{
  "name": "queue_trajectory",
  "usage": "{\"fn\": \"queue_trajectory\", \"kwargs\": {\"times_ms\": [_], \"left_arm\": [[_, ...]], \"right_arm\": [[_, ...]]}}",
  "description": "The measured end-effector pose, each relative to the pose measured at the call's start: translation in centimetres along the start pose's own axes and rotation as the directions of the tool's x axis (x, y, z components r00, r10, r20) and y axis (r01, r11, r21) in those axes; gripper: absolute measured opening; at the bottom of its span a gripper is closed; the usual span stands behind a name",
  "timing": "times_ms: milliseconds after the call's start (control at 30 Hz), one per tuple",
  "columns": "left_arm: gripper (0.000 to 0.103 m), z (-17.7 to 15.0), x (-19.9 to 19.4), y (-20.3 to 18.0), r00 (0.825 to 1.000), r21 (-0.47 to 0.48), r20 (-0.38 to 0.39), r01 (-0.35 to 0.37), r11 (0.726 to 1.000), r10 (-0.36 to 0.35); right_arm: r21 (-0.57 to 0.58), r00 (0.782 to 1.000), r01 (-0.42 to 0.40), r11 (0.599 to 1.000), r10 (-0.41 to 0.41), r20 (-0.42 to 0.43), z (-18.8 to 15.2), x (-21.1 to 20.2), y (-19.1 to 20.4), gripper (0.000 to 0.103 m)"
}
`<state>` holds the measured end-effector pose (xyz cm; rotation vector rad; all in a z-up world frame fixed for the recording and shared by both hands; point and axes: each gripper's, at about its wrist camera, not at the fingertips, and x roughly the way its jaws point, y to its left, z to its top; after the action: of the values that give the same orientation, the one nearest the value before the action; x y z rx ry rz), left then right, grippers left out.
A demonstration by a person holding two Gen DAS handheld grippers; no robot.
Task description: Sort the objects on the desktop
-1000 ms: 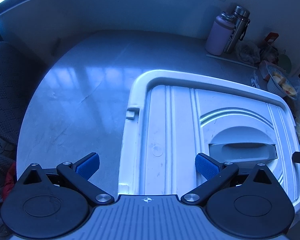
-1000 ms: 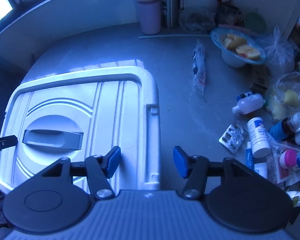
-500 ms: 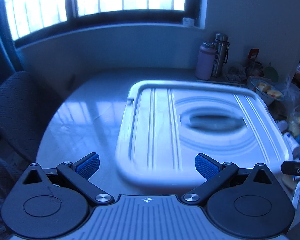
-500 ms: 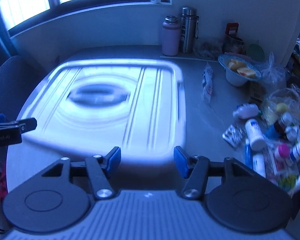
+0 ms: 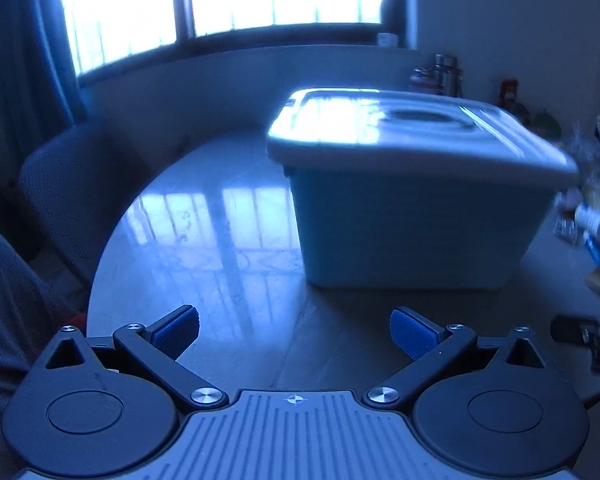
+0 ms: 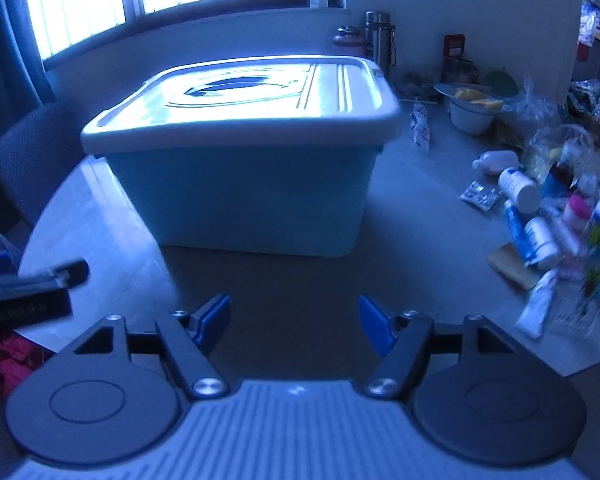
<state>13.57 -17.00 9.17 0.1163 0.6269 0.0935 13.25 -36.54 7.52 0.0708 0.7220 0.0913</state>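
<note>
A light blue storage box (image 6: 244, 200) with a white lid (image 6: 240, 100) shut on it stands in the middle of the grey table; it also shows in the left wrist view (image 5: 412, 232). A heap of small bottles and tubes (image 6: 540, 216) lies at the right of the table, with a blister pack (image 6: 480, 192) beside it. My left gripper (image 5: 294, 330) is open and empty, low over the table in front of the box. My right gripper (image 6: 294, 322) is open and empty, also in front of the box. The left gripper's tip (image 6: 32, 284) shows at the left of the right wrist view.
A bowl of fruit (image 6: 470, 106), plastic bags (image 6: 540, 120) and two flasks (image 6: 376, 40) stand at the back right. A sachet (image 6: 420, 128) lies right of the box. A dark chair (image 5: 72, 184) stands at the table's left edge. A window (image 5: 220, 4) is behind.
Both grippers have pulled back and dropped from over the lid to table height in front of the box. Both stayed open.
</note>
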Motion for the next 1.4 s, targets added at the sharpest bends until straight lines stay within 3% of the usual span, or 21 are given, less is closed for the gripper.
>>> {"fn": "queue_trajectory", "kwargs": {"times_ms": [233, 533, 867, 1400], "left_arm": [[0.103, -3.8, -0.5, -0.5, 0.999, 0.022, 0.038, 0.011, 1.0, -0.011], [0.103, -6.0, 0.8, -1.9, 0.997, 0.055, 0.054, 0.045, 0.997, -0.048], [0.103, -7.1, 1.1, -2.1, 0.997, 0.012, 0.061, 0.056, 0.998, -0.056], [0.103, -7.3, 1.3, -2.3, 0.997, 0.0, 0.061, 0.044, 0.999, -0.044]], "right_arm": [[0.029, 0.995, 0.027, 0.999, -0.03, 0.1, -3.3, 0.3, 0.3, 0.083], [0.039, 0.98, 0.059, 0.998, -0.065, 0.187, -5.6, 0.1, 0.8, 0.088], [0.032, 0.981, 0.059, 0.998, -0.064, 0.182, -7.6, 0.6, 1.4, 0.089], [0.049, 0.977, 0.058, 0.997, -0.066, 0.202, -8.0, 0.5, 0.9, 0.089]]}}
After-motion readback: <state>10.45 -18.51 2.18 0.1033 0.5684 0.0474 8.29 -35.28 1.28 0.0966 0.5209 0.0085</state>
